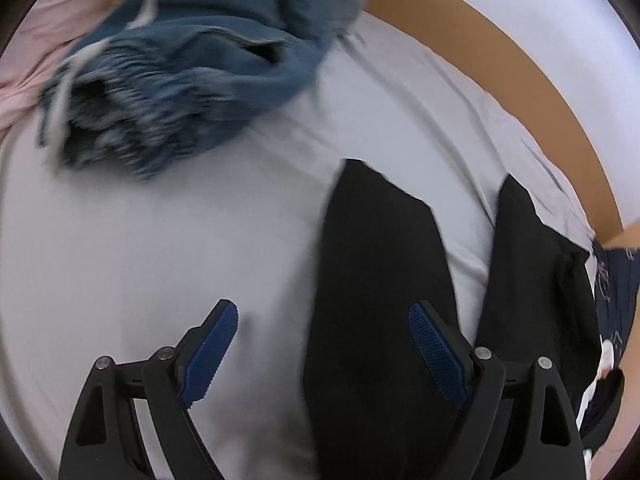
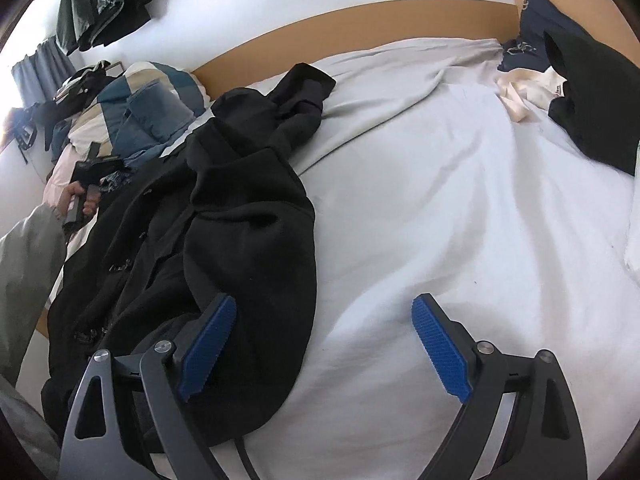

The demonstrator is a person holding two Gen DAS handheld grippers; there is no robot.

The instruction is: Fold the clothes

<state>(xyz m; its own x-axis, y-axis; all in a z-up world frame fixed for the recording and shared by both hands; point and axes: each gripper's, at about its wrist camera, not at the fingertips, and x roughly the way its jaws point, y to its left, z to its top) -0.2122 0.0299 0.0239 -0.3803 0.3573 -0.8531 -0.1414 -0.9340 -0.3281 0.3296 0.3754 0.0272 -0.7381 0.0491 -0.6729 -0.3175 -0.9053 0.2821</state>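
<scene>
Black coat [image 2: 208, 216] sprawls on the white sheet [image 2: 440, 208] near jeans [image 1: 192, 80]; both grippers' fingers spread, empty.

One bed [image 2: 440, 168] with one wooden headboard [image 2: 360, 20] carries the clothes. One black coat [image 2: 224, 216] lies on the sheet, and one blue denim garment [image 1: 192, 80] is bunched on it. In the far corner sit three items: one black piece [image 2: 596, 104], one cream piece [image 2: 528, 88] and one navy printed piece [image 2: 532, 20]. One patchwork duvet [image 2: 152, 104] is heaped at the side. Two grippers show, each with two blue-padded fingers [image 2: 208, 344].
</scene>
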